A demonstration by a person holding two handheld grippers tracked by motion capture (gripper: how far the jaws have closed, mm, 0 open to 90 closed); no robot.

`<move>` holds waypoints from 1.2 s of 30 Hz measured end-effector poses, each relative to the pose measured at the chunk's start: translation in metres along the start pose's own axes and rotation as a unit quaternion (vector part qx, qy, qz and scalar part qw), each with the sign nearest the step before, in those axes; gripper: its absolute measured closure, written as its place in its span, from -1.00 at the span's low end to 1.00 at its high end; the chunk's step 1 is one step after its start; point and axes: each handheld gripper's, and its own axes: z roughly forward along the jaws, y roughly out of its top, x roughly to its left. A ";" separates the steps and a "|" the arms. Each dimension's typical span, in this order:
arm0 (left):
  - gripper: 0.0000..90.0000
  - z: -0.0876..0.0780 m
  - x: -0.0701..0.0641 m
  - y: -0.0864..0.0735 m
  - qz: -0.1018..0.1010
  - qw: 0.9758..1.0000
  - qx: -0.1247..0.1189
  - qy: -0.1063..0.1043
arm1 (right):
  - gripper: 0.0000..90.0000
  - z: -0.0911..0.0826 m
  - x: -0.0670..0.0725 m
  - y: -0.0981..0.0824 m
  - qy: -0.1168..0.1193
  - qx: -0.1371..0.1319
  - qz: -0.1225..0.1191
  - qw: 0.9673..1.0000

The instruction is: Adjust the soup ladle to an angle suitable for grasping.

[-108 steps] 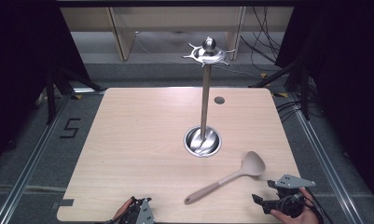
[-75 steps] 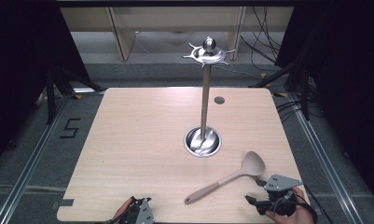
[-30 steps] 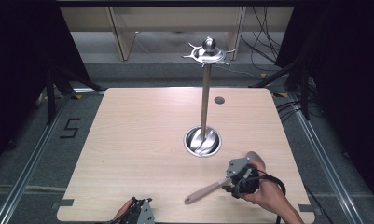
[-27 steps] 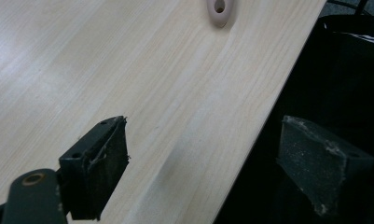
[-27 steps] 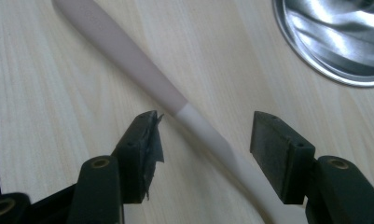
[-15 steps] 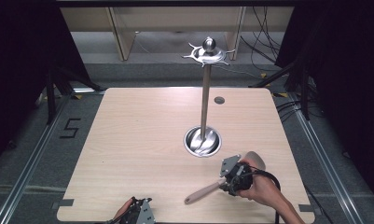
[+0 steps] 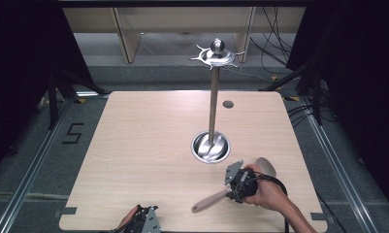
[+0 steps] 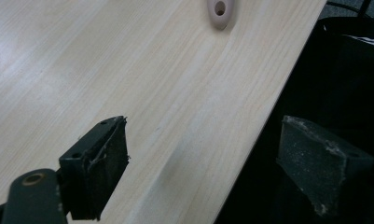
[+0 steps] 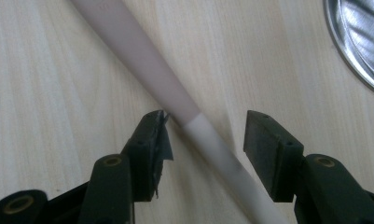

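Note:
A pale beige spatula (image 7: 209, 201) lies flat near the table's front right, its head (image 7: 266, 166) toward the stand. My right gripper (image 7: 236, 187) is low over the middle of its handle. In the right gripper view the handle (image 9: 175, 100) runs between the jaws of the right gripper (image 9: 205, 128). They have just been closing. The left pad (image 9: 152, 140) sits against the handle's side and the right pad stands apart from it. My left gripper (image 7: 146, 223) rests at the table's front edge. It is open and holds nothing (image 8: 203, 149), and the handle's holed end (image 8: 219, 11) lies farther off.
A tall metal stand (image 7: 213, 107) with a round dish base (image 7: 210, 146) and a hooked top (image 7: 216, 52) rises mid-table, just behind the right gripper. Its base rim (image 9: 362, 42) is close by. A small dark disc (image 7: 228, 104) lies farther back. The left gripper straddles the table's edge (image 8: 250, 140).
The right gripper came in from the table's right edge to the spatula's handle and settled over it, its jaws now narrower. The spatula and the left gripper have stayed put.

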 end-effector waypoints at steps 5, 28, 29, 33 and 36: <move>-0.66 0.001 -0.001 0.000 -0.001 1.000 -0.001 -0.009 | 0.12 0.002 0.000 0.000 -0.001 0.009 -0.003 1.000; -0.66 -0.001 -0.001 0.001 0.000 1.000 0.002 -0.001 | 0.43 0.005 0.003 0.011 0.003 0.072 -0.058 0.996; -0.66 -0.001 -0.001 0.001 0.001 1.000 0.003 -0.001 | 0.44 0.006 0.003 0.011 0.002 0.073 -0.066 0.995; -0.66 0.000 -0.002 0.001 -0.004 1.000 -0.008 -0.008 | 0.47 0.007 0.001 0.016 0.002 0.072 -0.114 0.991; -0.66 0.000 -0.001 0.001 0.000 1.000 0.001 -0.007 | 0.53 0.007 0.001 0.019 -0.002 0.078 -0.131 0.988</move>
